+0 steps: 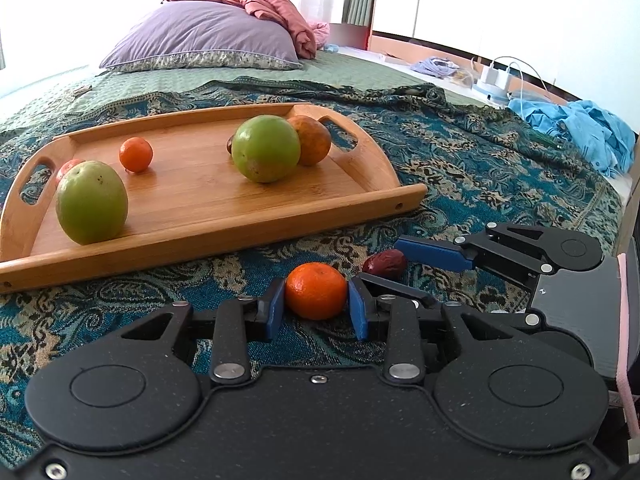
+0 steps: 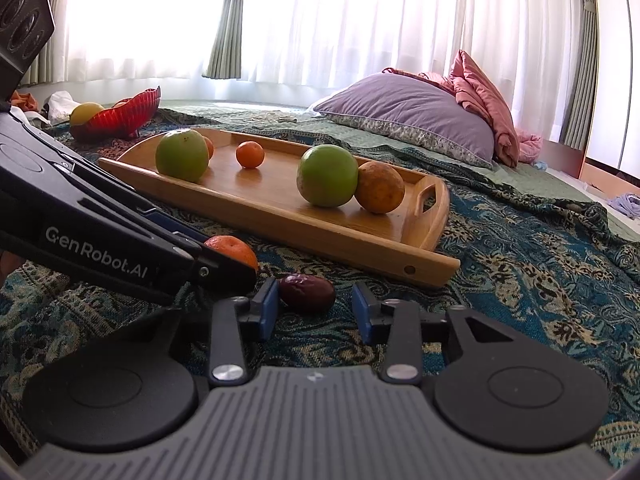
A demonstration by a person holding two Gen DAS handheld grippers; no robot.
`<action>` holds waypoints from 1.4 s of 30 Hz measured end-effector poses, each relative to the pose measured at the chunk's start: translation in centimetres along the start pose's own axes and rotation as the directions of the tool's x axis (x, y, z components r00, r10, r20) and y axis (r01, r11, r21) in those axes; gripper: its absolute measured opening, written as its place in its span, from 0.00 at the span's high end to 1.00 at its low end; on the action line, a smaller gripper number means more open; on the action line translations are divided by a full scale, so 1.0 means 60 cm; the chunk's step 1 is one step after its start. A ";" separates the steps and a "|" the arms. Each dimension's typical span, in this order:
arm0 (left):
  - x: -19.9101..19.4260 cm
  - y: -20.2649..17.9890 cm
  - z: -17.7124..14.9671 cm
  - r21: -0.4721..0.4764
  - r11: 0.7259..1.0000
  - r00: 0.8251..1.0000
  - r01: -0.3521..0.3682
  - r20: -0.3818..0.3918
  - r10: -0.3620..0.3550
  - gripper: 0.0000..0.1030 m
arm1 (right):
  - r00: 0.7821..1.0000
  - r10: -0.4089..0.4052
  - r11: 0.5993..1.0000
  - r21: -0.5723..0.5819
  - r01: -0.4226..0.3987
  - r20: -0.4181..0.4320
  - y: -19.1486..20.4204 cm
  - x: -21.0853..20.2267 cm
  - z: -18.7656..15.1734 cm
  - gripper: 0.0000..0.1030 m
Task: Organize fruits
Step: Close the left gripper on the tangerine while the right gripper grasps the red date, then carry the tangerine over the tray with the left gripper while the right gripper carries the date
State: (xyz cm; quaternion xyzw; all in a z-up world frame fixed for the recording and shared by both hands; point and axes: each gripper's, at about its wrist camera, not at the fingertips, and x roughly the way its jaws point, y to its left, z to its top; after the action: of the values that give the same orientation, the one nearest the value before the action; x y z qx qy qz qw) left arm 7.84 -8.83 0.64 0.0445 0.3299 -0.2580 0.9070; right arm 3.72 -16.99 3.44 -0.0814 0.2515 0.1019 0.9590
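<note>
left tool [image 1: 316, 300]: pads touch the tangerine [image 1: 316, 290], clenching it
right tool [image 2: 314, 308]: released, red date [image 2: 307, 292] lies crosswise between pads, nearer left

Your left gripper [image 1: 316, 304]: matte black speckled body, two round discs, silver screws, blue finger pads [image 1: 276, 306]. White "GenRobot.AI" lettering on its side. Your right gripper [image 2: 314, 310]: same black linkages and blue pads [image 2: 362, 308], but a grey ribbed top plate. Pink strap along its edge.
</note>
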 end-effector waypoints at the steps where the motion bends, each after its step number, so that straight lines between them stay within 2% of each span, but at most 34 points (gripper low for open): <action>1: 0.000 -0.001 0.000 -0.001 1.000 1.000 -0.001 0.001 0.001 0.69 | 1.000 -0.001 1.000 0.000 0.001 0.000 0.000 -0.001 0.000 0.58; 8: -0.009 0.000 0.002 -0.005 1.000 1.000 -0.011 0.007 0.011 0.69 | 1.000 -0.005 1.000 -0.009 0.005 0.001 0.003 -0.004 0.002 0.61; 11: -0.014 -0.001 0.003 -0.003 1.000 1.000 -0.016 0.013 0.016 0.69 | 1.000 -0.004 1.000 -0.013 0.004 0.002 0.004 -0.006 0.002 0.66; 23: -0.029 0.008 0.016 -0.017 0.999 0.998 -0.036 0.050 0.037 0.69 | 1.000 -0.016 1.000 0.025 0.016 0.023 -0.003 -0.018 0.034 0.66; 34: -0.044 0.051 0.061 -0.047 0.992 0.986 -0.118 0.115 0.123 0.69 | 0.998 -0.017 0.998 0.063 0.013 0.068 -0.002 0.000 0.090 0.66; 42: -0.024 0.094 0.092 -0.081 0.985 0.982 -0.154 0.100 0.162 0.69 | 0.998 -0.027 0.993 0.113 0.020 0.057 -0.001 0.036 0.127 0.66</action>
State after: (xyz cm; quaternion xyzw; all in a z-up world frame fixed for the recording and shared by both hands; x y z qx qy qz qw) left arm 12.87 -4.74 5.32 0.0235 0.2858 -0.1750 0.9419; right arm 9.10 -15.13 8.93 -0.0273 0.2275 0.0785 0.9702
